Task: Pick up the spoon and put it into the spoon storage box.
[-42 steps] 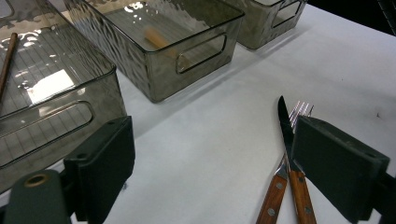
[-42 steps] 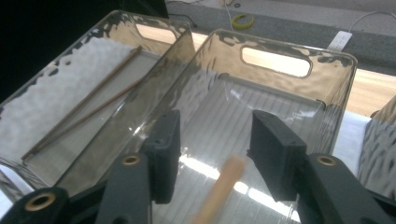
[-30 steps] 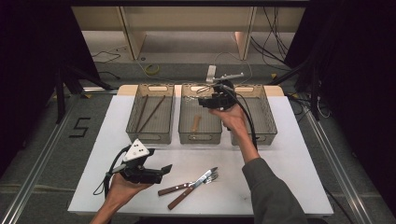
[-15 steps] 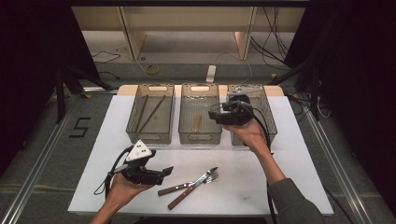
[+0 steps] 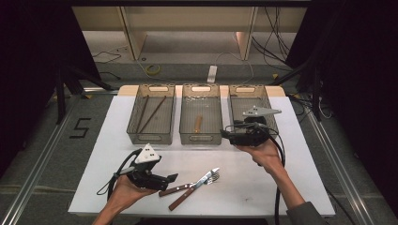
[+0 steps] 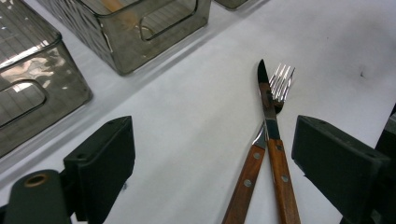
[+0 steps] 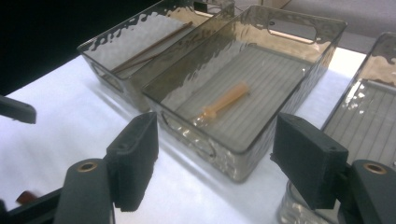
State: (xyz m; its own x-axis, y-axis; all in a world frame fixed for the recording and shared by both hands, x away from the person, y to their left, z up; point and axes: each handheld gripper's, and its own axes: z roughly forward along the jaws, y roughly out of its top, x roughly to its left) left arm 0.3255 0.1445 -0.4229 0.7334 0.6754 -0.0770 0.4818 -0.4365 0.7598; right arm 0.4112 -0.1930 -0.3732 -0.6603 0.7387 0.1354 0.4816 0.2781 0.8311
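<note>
A knife [image 5: 179, 201] and a fork [image 5: 174, 190], both with wooden handles, lie crossed on the white table [image 5: 281, 187] near its front edge. In the left gripper view the knife [image 6: 267, 100] lies over the fork [image 6: 281, 79]. My left gripper [image 5: 171, 178] rests low just left of them, open and pointing at them, its jaws [image 6: 212, 126] empty. My right gripper [image 5: 226, 133] hovers at the front of the right bin [image 5: 248, 89] and points left. Its jaws [image 7: 215, 130] have just been opening and nothing is between them.
Three clear grey bins stand in a row at the back. The left bin [image 5: 150, 138] holds two chopsticks [image 5: 152, 112]. A short wooden piece [image 7: 224, 105] lies in the middle bin [image 5: 201, 138]. Cables trail from both grippers.
My right hand has swung from above the middle and right bins toward the front of the right bin, a little lower. The left hand, knife and fork have not moved.
</note>
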